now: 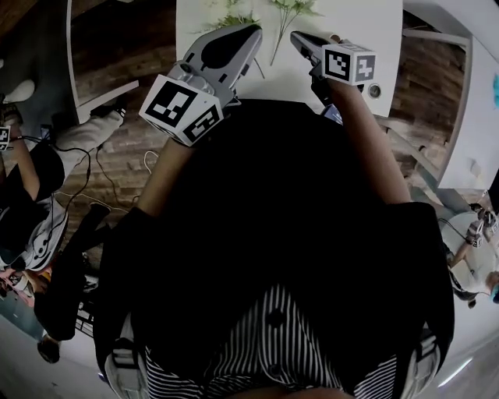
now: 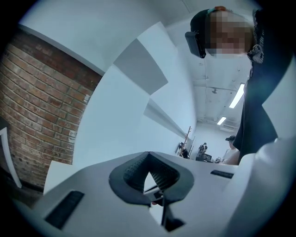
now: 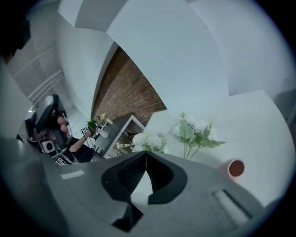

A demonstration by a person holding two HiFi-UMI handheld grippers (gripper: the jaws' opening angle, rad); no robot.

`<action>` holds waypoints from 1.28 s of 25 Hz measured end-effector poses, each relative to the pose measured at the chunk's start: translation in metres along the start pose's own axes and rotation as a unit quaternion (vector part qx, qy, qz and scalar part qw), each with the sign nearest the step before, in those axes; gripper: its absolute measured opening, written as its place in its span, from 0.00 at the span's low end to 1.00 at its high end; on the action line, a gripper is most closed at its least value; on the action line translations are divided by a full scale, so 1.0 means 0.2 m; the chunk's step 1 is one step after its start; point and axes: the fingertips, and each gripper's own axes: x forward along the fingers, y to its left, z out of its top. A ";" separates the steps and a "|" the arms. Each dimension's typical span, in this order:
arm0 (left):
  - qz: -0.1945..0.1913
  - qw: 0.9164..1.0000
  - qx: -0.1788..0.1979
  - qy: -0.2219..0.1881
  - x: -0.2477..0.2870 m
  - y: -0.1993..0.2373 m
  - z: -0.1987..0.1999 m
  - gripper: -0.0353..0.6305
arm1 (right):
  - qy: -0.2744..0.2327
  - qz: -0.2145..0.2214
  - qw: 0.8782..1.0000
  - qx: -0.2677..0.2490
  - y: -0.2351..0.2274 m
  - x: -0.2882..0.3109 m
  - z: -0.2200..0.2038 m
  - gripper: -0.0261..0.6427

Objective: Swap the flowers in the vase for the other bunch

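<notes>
Two bunches of white flowers with green leaves lie on the white table (image 1: 355, 23). In the head view only parts of them show at the top edge: one bunch (image 1: 234, 17) and the other bunch (image 1: 292, 8) with its stem trailing toward me. The right gripper view shows one bunch (image 3: 194, 132) on the table (image 3: 252, 120) and the second (image 3: 148, 141) just behind the jaws. My left gripper (image 1: 256, 30) and right gripper (image 1: 295, 36) hover over the table's near edge. Both the right gripper (image 3: 146, 152) and the left gripper (image 2: 148, 155) are shut with nothing between the pads.
A small white round vessel with a brown inside (image 3: 236, 168) stands on the table at the right. A brick wall (image 2: 37, 106) and other people (image 1: 31, 195) surround the table. A second white table (image 1: 475, 109) stands at the right.
</notes>
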 end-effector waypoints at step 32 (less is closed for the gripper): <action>0.034 0.999 -0.033 0.019 -0.18 0.29 -0.12 0.06 | 0.128 -0.101 0.982 0.093 -0.48 0.56 -0.29 0.08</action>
